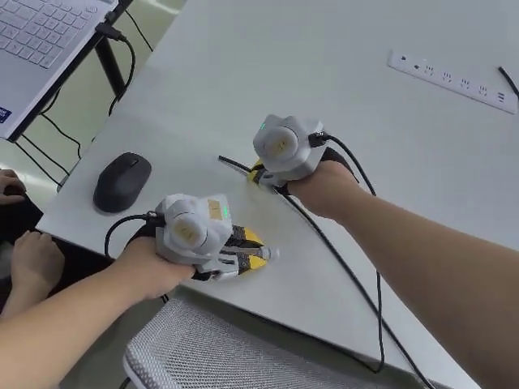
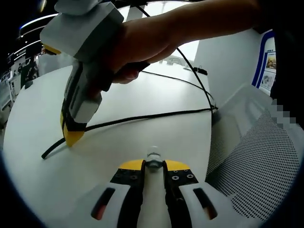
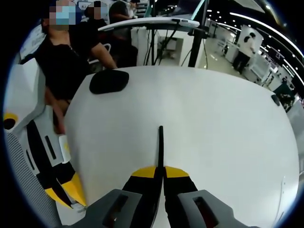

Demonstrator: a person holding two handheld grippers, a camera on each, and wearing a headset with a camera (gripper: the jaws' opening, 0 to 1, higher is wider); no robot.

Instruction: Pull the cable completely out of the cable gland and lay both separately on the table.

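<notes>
**Cable and gland apart, one in each tongs**

The gland (image 2: 153, 156) is a small pale piece with a rounded tip. It is pinched between the jaws of the left tongs (image 2: 153, 165) and only its tip stands out past them. In the head view it shows as a light nub (image 1: 265, 254) at the front of the left tongs (image 1: 247, 258).

The cable (image 3: 160, 142) is thin, black and free of the gland. The right tongs (image 3: 161, 171) are pressed together on it near its end, and a short length runs straight ahead of the jaws. In the left gripper view the cable (image 2: 142, 117) lies on the table on both sides of the right tongs (image 2: 71, 135) and runs away to the table's edge.

The table (image 1: 243, 81) is plain white. A black mouse (image 1: 122, 181) lies beyond the left tongs, a power strip (image 1: 450, 81) well beyond the right tongs (image 1: 258, 174), and a mesh chair (image 1: 211, 356) stands below the near edge. The right gripper view shows a lit hall behind a seated person (image 3: 71, 61).

The jaws cover the gland's body. Whether it touches the table cannot be told. The right hand hides the cable's middle in the head view.
</notes>
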